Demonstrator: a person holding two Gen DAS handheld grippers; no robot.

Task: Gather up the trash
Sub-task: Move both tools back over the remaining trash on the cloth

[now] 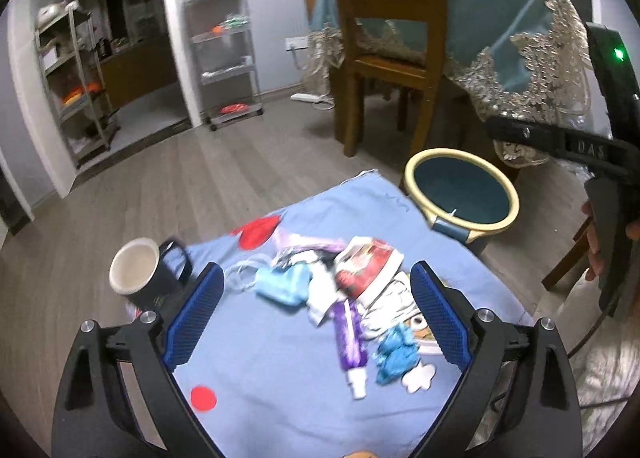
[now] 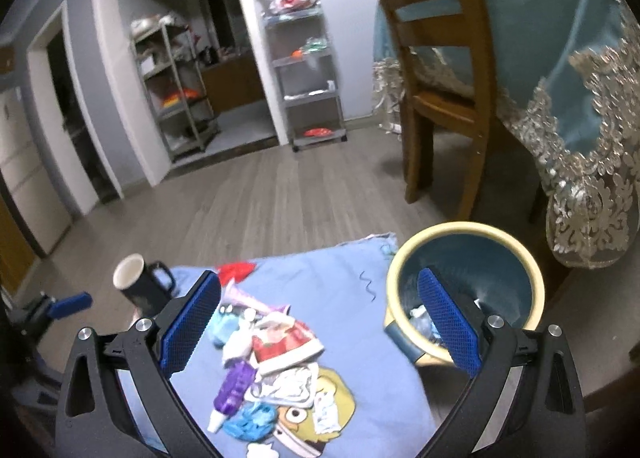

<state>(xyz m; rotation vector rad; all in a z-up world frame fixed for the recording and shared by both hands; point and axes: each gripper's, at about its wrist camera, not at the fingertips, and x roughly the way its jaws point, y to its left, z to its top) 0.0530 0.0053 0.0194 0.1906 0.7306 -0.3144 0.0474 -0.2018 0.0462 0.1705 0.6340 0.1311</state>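
A pile of trash lies on a light blue cloth [image 1: 280, 398]: a red and white wrapper [image 1: 366, 264], a purple tube [image 1: 352, 342], a blue face mask [image 1: 284, 284] and a crumpled blue wrapper [image 1: 394, 356]. The pile also shows in the right wrist view, with the red wrapper [image 2: 286, 346] and the purple tube [image 2: 234, 390]. A teal bin with a cream rim [image 1: 462, 194] stands right of the cloth and holds some scraps [image 2: 420, 318]. My left gripper [image 1: 316, 322] is open and empty above the pile. My right gripper [image 2: 320, 326] is open and empty, between pile and bin.
A dark mug with a white inside [image 1: 146, 274] stands at the cloth's left edge. A wooden chair [image 1: 384, 38] and a table with a teal lace-edged cloth [image 1: 520, 42] stand behind the bin. Metal shelves [image 1: 224, 54] line the far wall.
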